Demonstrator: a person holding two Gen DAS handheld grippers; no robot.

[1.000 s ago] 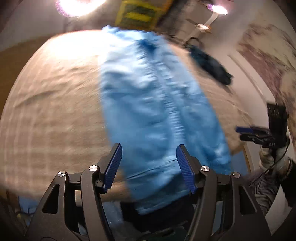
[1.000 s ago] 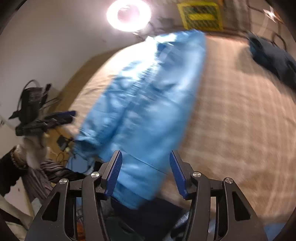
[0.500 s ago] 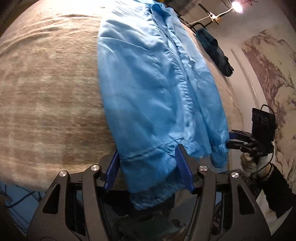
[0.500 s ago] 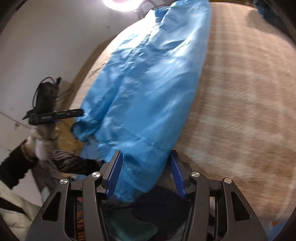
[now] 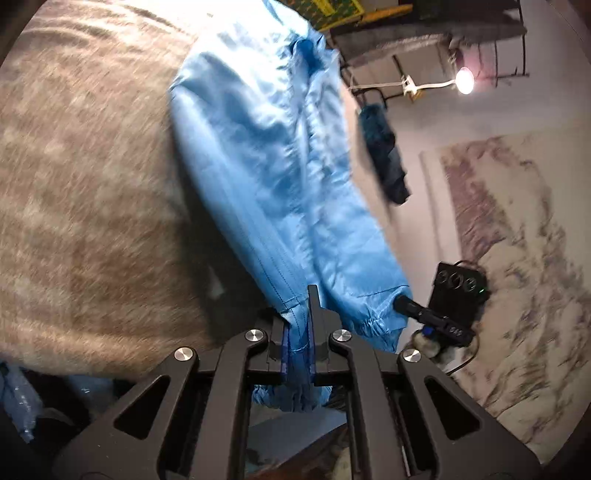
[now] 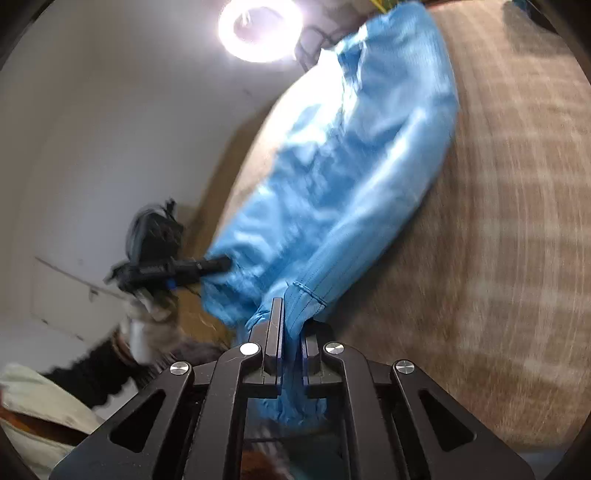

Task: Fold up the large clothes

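Observation:
A large light-blue garment (image 5: 266,147) lies lengthwise on a bed with a tan checked blanket (image 5: 92,184). At its near hem, my left gripper (image 5: 295,308) has its jaws closing on a bunch of the blue fabric, which is pinched between the pads. Further right along the same hem, my right gripper (image 5: 402,303) bites the gathered edge. In the right wrist view the garment (image 6: 351,166) runs away from my right gripper (image 6: 291,319), whose jaws are closing with blue cloth squeezed between them. My left gripper (image 6: 218,264) grips the hem to the left there.
A dark blue garment (image 5: 384,162) lies at the bed's far right side. A ring light (image 6: 258,26) and a lamp (image 5: 463,79) stand beyond the bed. A person's gloved hand (image 6: 144,332) and dark sleeve hold the left gripper. A patterned wall (image 5: 517,258) is on the right.
Both grippers dropped to the near hem with jaws wide around it, then clamped onto the blue fabric. The hem now bunches up at both grips.

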